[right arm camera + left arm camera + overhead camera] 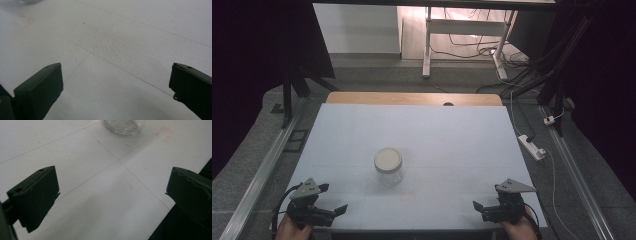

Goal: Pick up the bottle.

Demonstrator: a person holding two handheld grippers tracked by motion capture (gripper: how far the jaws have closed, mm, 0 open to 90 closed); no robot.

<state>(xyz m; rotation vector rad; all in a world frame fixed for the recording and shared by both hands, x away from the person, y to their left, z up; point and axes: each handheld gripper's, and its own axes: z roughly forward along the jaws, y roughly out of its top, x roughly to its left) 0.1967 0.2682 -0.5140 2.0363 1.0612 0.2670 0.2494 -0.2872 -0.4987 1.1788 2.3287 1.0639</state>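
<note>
1. While both hands rest at the near edge of the white worktop (362, 130), a clear glass jar (388, 166) with a pale lid stands near its middle.
2. Left tongs (334, 198), at seven o'clock from the jar, are spread wide and hold nothing.
3. Right tongs (487, 196), at four o'clock, gape equally wide, also empty.
</note>
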